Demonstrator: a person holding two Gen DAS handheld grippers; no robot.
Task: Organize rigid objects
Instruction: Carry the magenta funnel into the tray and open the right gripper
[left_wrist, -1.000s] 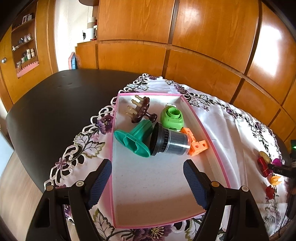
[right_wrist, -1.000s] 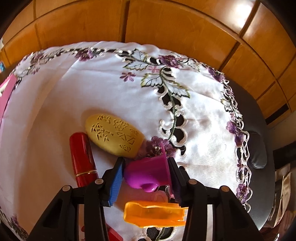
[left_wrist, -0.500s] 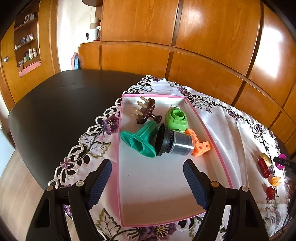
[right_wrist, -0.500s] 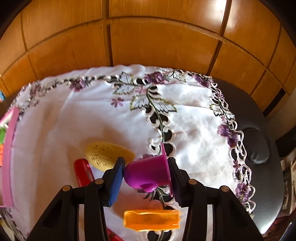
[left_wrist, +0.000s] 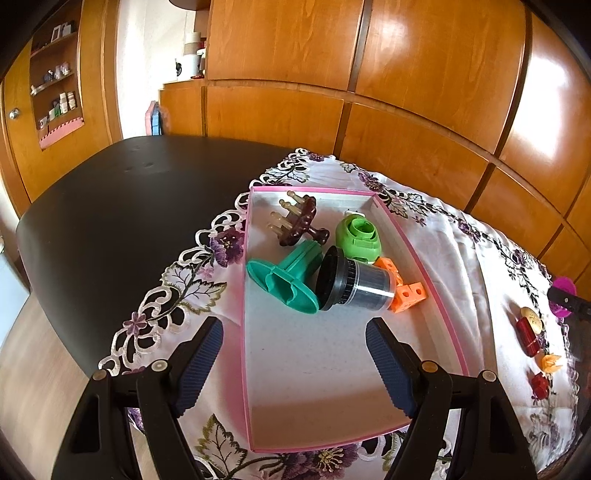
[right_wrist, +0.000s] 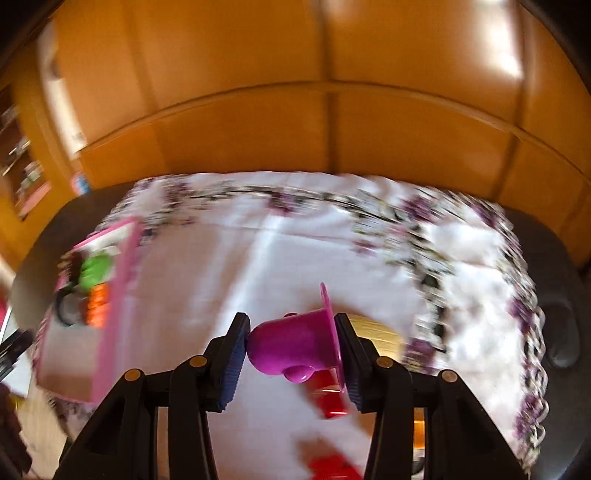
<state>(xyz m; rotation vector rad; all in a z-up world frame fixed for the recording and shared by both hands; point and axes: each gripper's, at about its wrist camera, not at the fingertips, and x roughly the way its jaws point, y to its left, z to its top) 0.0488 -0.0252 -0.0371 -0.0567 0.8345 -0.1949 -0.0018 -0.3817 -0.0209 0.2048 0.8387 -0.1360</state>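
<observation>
My right gripper (right_wrist: 291, 354) is shut on a small purple cup (right_wrist: 295, 347), lying sideways between the pads and lifted off the white embroidered cloth (right_wrist: 258, 266); the cup (left_wrist: 564, 291) also shows at the far right of the left wrist view. My left gripper (left_wrist: 293, 363) stands open, nothing between its fingers, over the near half of the pink-rimmed tray (left_wrist: 436, 295). The tray holds a teal spool (left_wrist: 286, 278), a black-and-grey cylinder (left_wrist: 354, 284), a green round piece (left_wrist: 358, 236), orange cubes (left_wrist: 408, 293) and a brown peg piece (left_wrist: 299, 219). The right wrist view is motion-blurred.
On the cloth right of the tray lie a red tube (left_wrist: 526, 334), a yellow oval (left_wrist: 532, 318), an orange clip (left_wrist: 550, 362) and a small red piece (left_wrist: 539, 384). Dark bare tabletop (left_wrist: 122, 206) lies left of the cloth. Wooden cabinets (left_wrist: 406, 92) stand behind the table.
My right gripper has lifted the purple cup off the cloth and swung left toward the tray; the yellow oval, red tube and orange clip stayed behind. The left gripper's view has shifted only slightly.
</observation>
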